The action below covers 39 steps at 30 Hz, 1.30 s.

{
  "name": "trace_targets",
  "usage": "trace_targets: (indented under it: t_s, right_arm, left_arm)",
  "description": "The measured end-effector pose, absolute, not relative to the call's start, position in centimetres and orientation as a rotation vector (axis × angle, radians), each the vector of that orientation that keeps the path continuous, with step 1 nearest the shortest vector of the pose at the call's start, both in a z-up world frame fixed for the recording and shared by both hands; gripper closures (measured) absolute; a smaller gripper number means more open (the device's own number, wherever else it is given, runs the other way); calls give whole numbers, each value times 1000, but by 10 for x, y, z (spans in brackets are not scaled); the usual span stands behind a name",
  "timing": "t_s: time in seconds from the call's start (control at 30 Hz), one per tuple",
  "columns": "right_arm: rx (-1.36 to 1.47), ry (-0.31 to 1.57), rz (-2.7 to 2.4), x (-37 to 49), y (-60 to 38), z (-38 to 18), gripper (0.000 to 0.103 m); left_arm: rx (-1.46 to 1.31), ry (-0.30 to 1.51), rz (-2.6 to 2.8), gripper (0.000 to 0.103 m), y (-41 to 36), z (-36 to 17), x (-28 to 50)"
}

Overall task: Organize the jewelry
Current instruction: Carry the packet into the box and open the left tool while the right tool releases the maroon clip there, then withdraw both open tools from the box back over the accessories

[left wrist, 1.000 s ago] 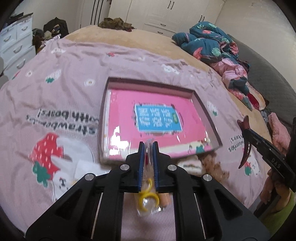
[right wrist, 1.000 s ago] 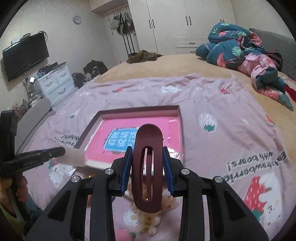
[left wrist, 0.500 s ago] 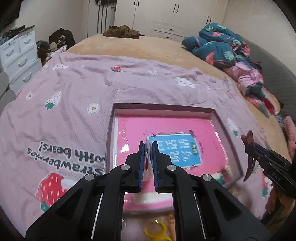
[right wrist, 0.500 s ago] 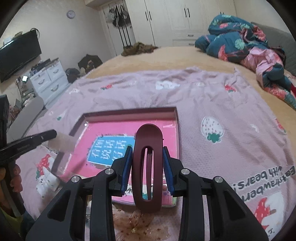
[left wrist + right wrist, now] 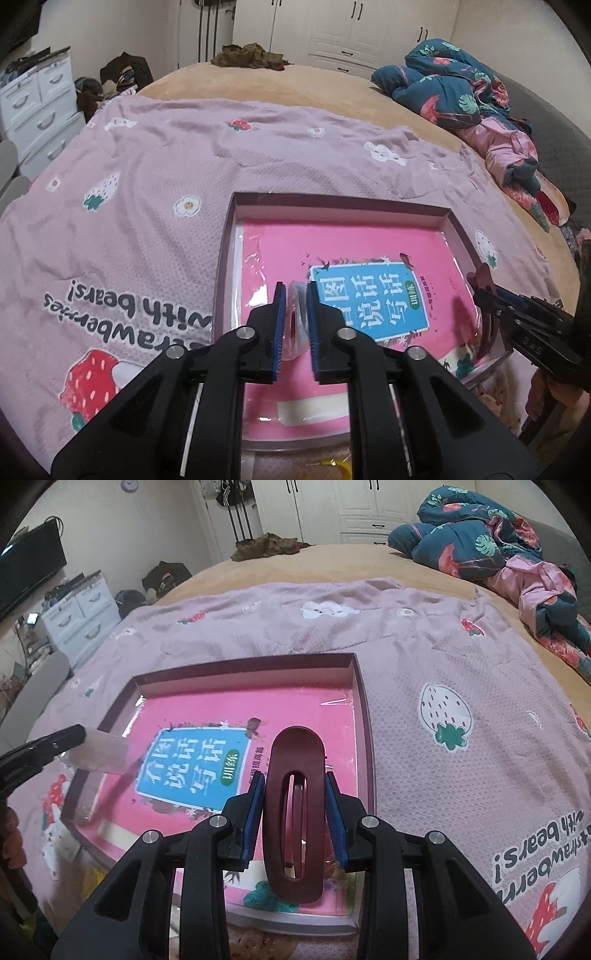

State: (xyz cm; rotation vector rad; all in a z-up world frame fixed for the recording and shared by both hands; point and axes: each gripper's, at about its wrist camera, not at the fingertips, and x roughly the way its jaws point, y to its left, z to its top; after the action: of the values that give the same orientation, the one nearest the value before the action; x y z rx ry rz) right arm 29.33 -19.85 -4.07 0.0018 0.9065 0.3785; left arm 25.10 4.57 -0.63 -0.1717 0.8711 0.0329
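A shallow maroon-rimmed box (image 5: 340, 199) lies on the bed with a pink book (image 5: 354, 258) inside; the box also shows in the right wrist view (image 5: 364, 709). My left gripper (image 5: 294, 291) is shut on a small clear plastic packet (image 5: 297, 317) and holds it above the box's left part. The packet shows in the right wrist view (image 5: 99, 753) sticking out of the left gripper. My right gripper (image 5: 295, 779) is shut on a dark red oval hair clip (image 5: 295, 812) above the box's right near part. The clip's tip shows in the left wrist view (image 5: 482, 277).
A pink strawberry-print blanket (image 5: 147, 184) covers the bed. Crumpled blue and pink bedding (image 5: 461, 85) lies at the far right. White drawers (image 5: 33, 103) stand left of the bed. A yellow item (image 5: 336, 463) lies on the blanket just before the box's near rim.
Both grippers have moved forward from before the box's near edge to above the box, carrying the packet and the clip. The yellow item has dropped out of the packet's area toward the bottom edge.
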Motion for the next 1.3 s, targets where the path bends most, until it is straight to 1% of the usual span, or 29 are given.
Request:
trace_targets:
  t_s: [0.03,0.13,0.27,0.3,0.33,0.37,0.4,0.43,0.5,0.6,0.77,0.83,0.97,1.03,1.1,1.2,1.27,1.3]
  right_arm:
    - [-3,909,373,294,-198,-42,72]
    - [-18,915,355,295,-196,-47,72]
    - [-32,916,335,293,-196,-51,71]
    - [-30,916,333,293,-197,-51,71]
    - [-26,915,332,292,-199,-51,68]
    - [-24,912,331,290,-200,-51,64]
    - [-24,908,323,289,-202,-50,57]
    - [-20,903,317,288,-204,-49,54]
    - [-6,894,319,284,-208,-45,52]
    - [12,879,309,278,-213,-40,43]
    - [36,860,312,263,-224,-29,42]
    - [39,851,318,257,-227,-24,36]
    - [48,830,319,246,-234,-14,32]
    - [59,816,316,241,-239,-7,29]
    - [62,801,315,236,-242,-1,27]
    - [60,774,317,227,-248,11,24]
    - [58,758,323,221,-250,19,23]
    - [57,748,322,217,-252,23,21]
  left_arm:
    - [-179,880,36,89,48,-8,251]
    - [-196,897,53,82,56,-14,248]
    - [-213,914,62,77,65,-21,244]
    - [-216,917,64,73,67,-22,242]
    - [-220,917,62,70,68,-21,241]
    - [-225,915,58,69,69,-21,240]
    - [-227,912,53,67,69,-20,238]
    - [-225,908,48,64,69,-19,236]
    - [-217,902,39,61,67,-16,232]
    - [-223,903,18,61,63,-15,230]
    - [-224,900,-8,60,52,-13,227]
    - [-219,898,-14,56,48,-11,226]
    - [-223,892,-32,55,42,-7,224]
    - [-220,884,-36,49,39,-2,222]
    - [-214,871,-37,47,37,4,218]
    - [-208,855,-35,38,34,14,213]
    - [-201,841,-24,31,33,22,207]
    - [-200,837,-21,26,33,24,205]
